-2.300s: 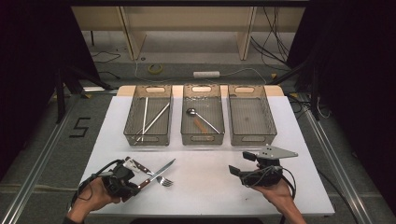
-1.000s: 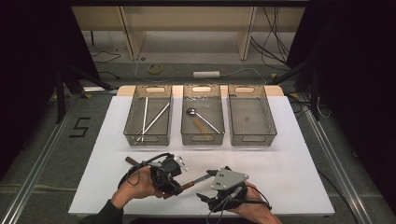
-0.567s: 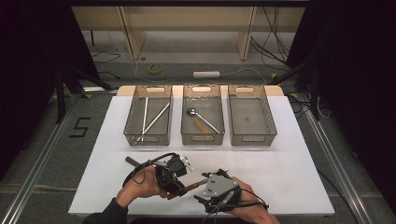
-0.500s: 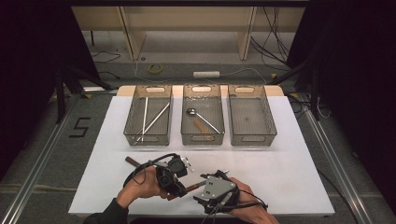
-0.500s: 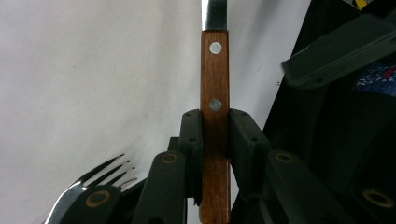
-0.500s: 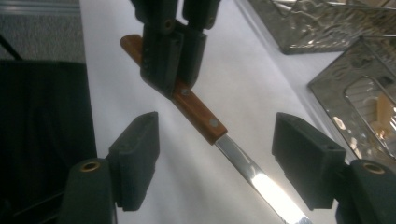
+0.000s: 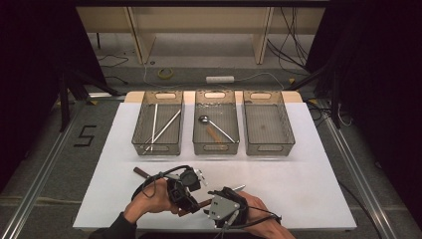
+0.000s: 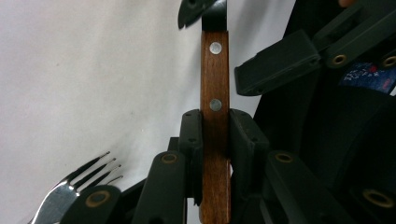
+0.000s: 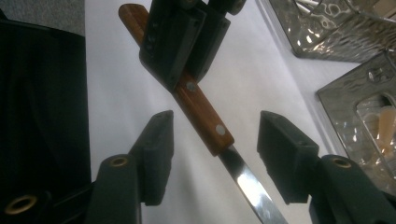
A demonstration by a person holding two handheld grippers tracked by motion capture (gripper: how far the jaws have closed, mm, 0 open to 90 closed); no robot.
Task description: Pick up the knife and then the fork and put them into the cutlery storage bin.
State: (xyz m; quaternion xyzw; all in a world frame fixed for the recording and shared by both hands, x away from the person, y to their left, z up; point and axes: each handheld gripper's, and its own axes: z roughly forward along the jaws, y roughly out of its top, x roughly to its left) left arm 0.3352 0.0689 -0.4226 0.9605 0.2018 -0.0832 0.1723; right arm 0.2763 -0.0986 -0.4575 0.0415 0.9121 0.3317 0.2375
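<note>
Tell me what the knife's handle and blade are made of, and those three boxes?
The knife handle looks like brown wood with a visible grain, fixed by small shiny metal rivets. The knife blade seems polished steel, since it mirrors light. The three bins look like clear, dimpled plastic, though glass cannot be ruled out.

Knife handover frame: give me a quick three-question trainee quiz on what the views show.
1. True or false: the left gripper is clamped on the knife by its wooden handle.
2. Do the right gripper pads press the knife? A) yes B) no, they flank it
3. Which cutlery lies beside the left gripper in its own view?

Key: 1 true. 2 B; its jaws have just been closing, knife between them. 3 the fork.
</note>
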